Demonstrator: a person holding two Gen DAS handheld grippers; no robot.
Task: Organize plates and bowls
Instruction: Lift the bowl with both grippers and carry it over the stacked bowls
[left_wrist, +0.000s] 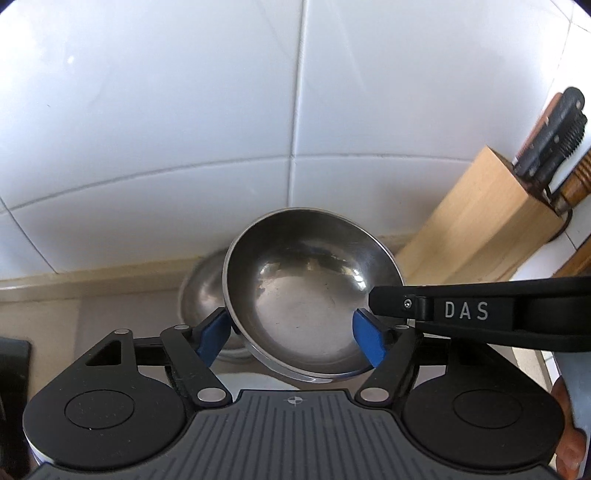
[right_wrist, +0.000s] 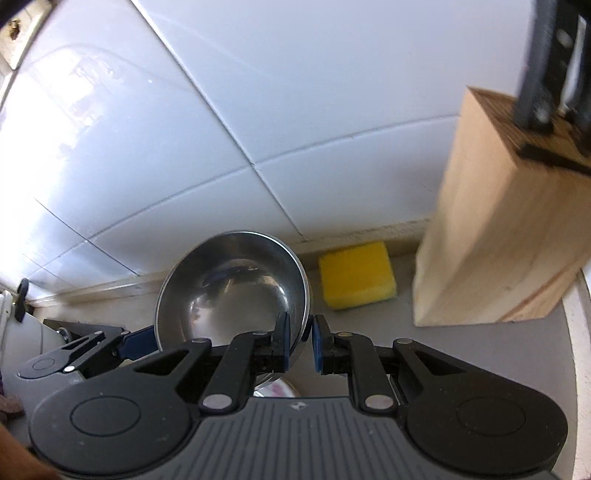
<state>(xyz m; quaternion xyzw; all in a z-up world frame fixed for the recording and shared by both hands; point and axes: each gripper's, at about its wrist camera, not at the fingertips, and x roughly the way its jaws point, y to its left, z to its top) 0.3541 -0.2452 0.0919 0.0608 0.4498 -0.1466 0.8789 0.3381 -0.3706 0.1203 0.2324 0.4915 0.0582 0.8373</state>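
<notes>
Between the spread blue pads of the left tongs (left_wrist: 293, 334), gripped by neither, hangs the steel bowl (left_wrist: 306, 291), tilted above a second bowl (left_wrist: 201, 291) on the table, held only by the right tongs (right_wrist: 299, 345) clenched on its right rim.

Steel bowl (right_wrist: 236, 288) in right hand-held gripper (right_wrist: 300, 343)

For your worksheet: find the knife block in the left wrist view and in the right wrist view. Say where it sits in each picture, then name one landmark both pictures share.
Left wrist view: the knife block leans at the right edge, behind the lifted bowl.
Right wrist view: it fills the right side, right of the sponge.
Shared landmark: the bowl, low centre in both, before the white tiled wall.
</notes>
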